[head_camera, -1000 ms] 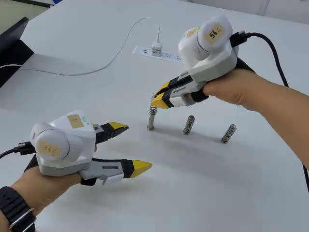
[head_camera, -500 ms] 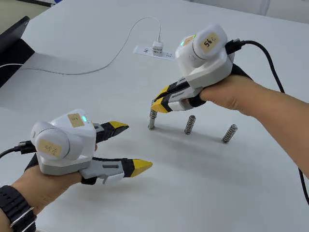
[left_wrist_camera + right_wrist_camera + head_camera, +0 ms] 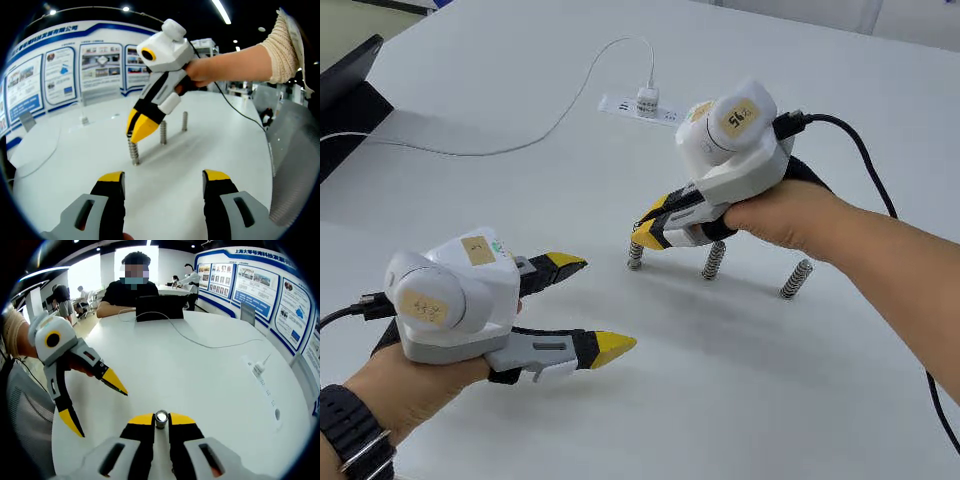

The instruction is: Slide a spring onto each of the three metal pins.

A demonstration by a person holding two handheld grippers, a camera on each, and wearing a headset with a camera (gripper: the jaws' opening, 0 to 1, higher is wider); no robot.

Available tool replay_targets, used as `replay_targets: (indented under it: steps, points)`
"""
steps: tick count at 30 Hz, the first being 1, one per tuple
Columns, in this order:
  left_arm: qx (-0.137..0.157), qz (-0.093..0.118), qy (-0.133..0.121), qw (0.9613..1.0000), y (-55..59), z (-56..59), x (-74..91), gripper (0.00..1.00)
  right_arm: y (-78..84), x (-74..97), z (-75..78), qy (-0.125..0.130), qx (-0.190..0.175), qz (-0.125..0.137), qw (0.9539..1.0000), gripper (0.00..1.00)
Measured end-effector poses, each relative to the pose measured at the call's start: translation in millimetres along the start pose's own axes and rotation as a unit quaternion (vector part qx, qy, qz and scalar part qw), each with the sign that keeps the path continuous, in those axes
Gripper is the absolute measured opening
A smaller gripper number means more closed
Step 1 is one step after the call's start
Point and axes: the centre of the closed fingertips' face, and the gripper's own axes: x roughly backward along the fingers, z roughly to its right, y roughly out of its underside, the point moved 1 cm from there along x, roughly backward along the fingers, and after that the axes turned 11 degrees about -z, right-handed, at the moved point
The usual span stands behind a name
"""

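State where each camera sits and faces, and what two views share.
Head view: on the headset, looking forward and down at the left gripper, right gripper and three pins; hands show.
Left gripper view: behind its open jaws, facing the right gripper over the pins; forearm shows.
Right gripper view: behind jaws closed about one pin, facing across the table; left gripper at left.
Shared: each gripper view shows the other gripper.

Brightness: high, even.
Source: long white ceiling strip lights (image 3: 220, 10) overhead.
Shadows: soft, pale, on the matte white tabletop (image 3: 740, 400).
Glare: glint atop the slim shiny metal pin (image 3: 161, 416).
Edges: fisheye bowing in gripper views.
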Motion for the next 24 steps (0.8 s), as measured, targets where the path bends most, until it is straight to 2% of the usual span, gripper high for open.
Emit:
replay_targets:
  steps: [15,24]
  points:
    - [-0.003,-0.002,-0.001,1.0000,-0.8,-0.1,1.3,0.64,8.8,-7.3,-4.3,0.002,-0.013,-0.011,0.9999,0.12]
    - [-0.003,0.000,-0.003,1.0000,-2.3,-0.9,2.4,0.64,8.3,-6.8,-4.8,0.005,-0.012,-0.009,0.9999,0.13]
